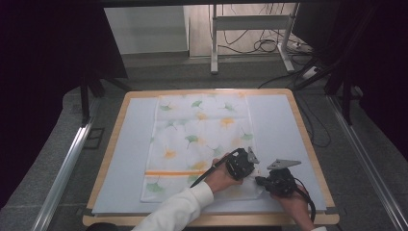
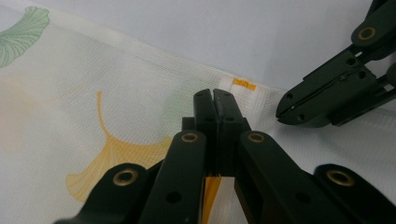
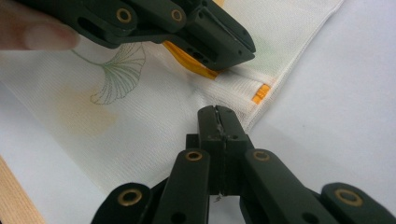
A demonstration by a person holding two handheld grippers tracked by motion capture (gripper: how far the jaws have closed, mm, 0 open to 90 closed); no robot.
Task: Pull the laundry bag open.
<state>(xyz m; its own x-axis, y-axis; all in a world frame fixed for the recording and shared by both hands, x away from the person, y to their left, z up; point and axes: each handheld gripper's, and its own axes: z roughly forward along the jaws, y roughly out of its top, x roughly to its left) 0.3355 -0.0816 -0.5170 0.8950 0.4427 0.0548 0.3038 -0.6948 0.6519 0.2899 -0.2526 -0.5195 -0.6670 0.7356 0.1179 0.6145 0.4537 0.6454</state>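
Cloth (image 1: 197,144) edge lies pinched under both closed grippers, left gripper (image 2: 215,100) and right gripper (image 3: 217,114).

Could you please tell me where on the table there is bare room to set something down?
Bare strips of the grey mat flank the leaf-print cloth; the left strip is widest. It is crowded at the cloth's near right corner, where both hand-held grippers meet: left, right.
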